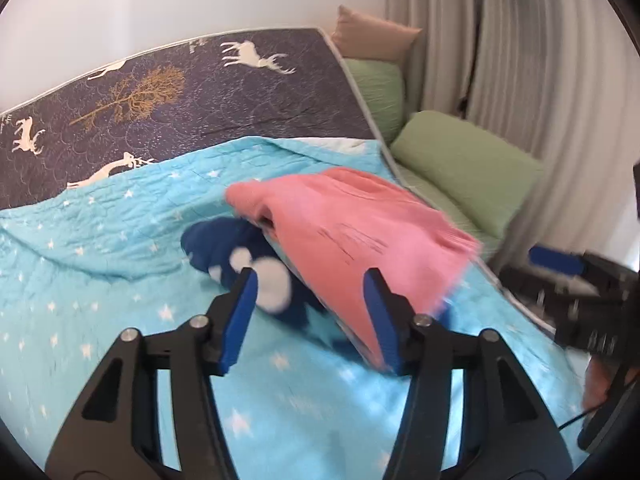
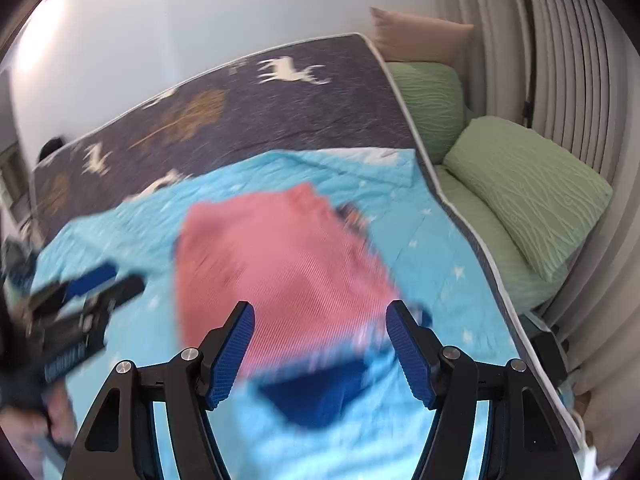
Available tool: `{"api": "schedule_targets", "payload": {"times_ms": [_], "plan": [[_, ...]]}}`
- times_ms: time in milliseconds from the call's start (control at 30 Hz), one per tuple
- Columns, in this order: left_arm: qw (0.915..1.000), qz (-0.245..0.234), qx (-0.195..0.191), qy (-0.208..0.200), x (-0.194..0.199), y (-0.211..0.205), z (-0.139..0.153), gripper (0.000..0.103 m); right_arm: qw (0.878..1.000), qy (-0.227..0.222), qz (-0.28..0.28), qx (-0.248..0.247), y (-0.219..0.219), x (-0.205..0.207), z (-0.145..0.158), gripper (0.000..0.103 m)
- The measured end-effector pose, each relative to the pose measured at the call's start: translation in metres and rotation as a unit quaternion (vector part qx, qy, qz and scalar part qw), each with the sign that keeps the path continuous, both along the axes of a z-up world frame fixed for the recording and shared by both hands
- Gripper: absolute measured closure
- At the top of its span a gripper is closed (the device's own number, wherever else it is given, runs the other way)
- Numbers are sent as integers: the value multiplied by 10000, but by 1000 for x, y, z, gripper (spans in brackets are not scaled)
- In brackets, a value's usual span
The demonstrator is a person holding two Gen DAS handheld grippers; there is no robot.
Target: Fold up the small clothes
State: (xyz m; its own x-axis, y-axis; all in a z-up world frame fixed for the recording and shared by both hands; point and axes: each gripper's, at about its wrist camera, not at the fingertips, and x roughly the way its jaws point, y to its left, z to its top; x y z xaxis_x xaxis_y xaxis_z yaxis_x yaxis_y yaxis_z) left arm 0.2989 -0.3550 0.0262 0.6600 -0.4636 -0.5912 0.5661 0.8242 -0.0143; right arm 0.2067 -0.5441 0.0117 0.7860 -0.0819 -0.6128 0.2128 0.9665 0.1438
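A pink garment (image 1: 352, 232) lies on the light blue star quilt (image 1: 100, 240), partly over a dark blue garment with white spots (image 1: 240, 248). My left gripper (image 1: 312, 280) is open just in front of both garments, its right finger against the pink cloth's near edge. In the right wrist view the pink garment (image 2: 272, 256) is blurred, with the dark blue garment (image 2: 320, 392) showing under its near edge. My right gripper (image 2: 320, 312) is open and empty above the pink cloth. The right gripper also shows at the right edge of the left view (image 1: 560, 264).
A dark quilt with white deer (image 1: 180, 92) covers the far part of the bed. Green pillows (image 1: 464, 164) and a tan cushion (image 1: 372, 36) lie in the gap beside the bed's right edge. Pleated curtains (image 1: 540, 60) hang behind them.
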Motion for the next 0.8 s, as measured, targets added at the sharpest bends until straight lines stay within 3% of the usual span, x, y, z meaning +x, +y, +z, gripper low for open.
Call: {"api": "schedule_targets", "payload": {"times_ms": [100,300,400,600,700,733,800], "plan": [[9996,-157,-75,-241,-50,21,16,27,9995,-226,131,-180,33,-64,15,33],[9975,-215,-206,-635,-148,71,49,19,9960,-721,251,-459,85,-165,43,32],[9949,-280,-359,-898,-197,97,65,16,9922,-1031,200,-670,116,-213,54,27],[9871,-166,-365,-1552,-269,127,79,10,9867,-1413,85,-801,158,-274,67,19],[9853,-122,-296,-1678,-288,143,80,8,9872,-1436,-119,-691,166,-289,69,14],[9847,-99,-290,-1713,-293,148,81,8,9869,-1445,-329,-631,167,-295,68,7],[9833,-6,-240,-1803,-301,158,79,4,9865,-1462,-467,-567,169,-302,66,6]]}}
